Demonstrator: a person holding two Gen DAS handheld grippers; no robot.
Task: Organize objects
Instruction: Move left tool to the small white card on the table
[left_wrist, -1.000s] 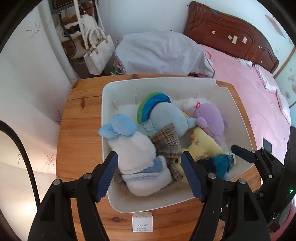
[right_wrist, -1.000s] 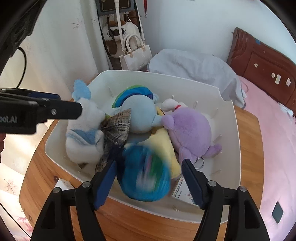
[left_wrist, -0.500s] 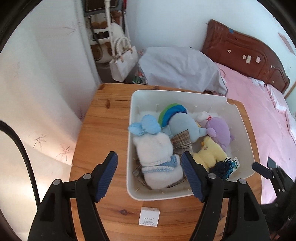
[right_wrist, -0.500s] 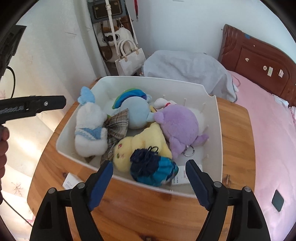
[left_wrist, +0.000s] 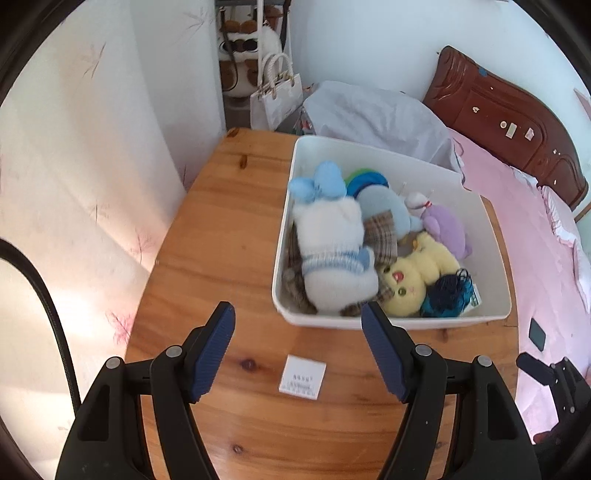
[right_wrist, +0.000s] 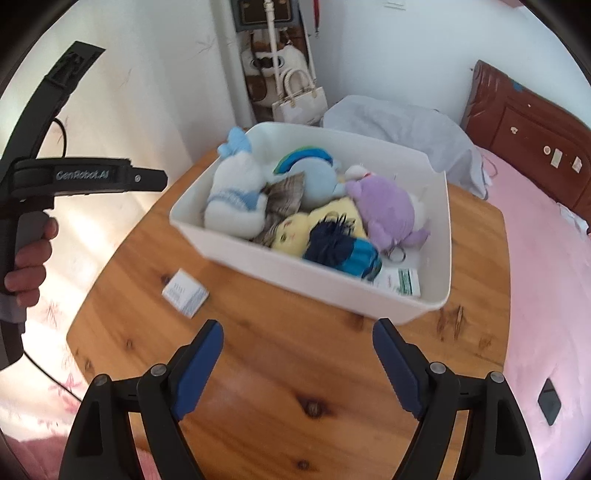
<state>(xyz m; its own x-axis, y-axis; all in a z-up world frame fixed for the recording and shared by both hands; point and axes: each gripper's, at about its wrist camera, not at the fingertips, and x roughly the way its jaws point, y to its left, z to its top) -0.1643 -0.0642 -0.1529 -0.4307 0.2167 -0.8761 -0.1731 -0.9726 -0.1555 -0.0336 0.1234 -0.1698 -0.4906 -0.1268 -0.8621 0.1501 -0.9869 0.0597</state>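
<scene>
Pulling back from the white bin (left_wrist: 391, 325), both grippers now hang over the wooden table (left_wrist: 221, 240), left gripper (left_wrist: 297, 345) and right gripper (right_wrist: 297, 363) each spread wide and empty, where a second ago they reached among the toys. The plush toys (right_wrist: 236, 192) and blue doll (right_wrist: 343, 251) all lie inside the bin, so sorting looks nearly finished; a small white box (right_wrist: 184, 293) sits alone on the table. "GenRobot.AI" is printed on the left tool; the box's label is too small to read.
</scene>
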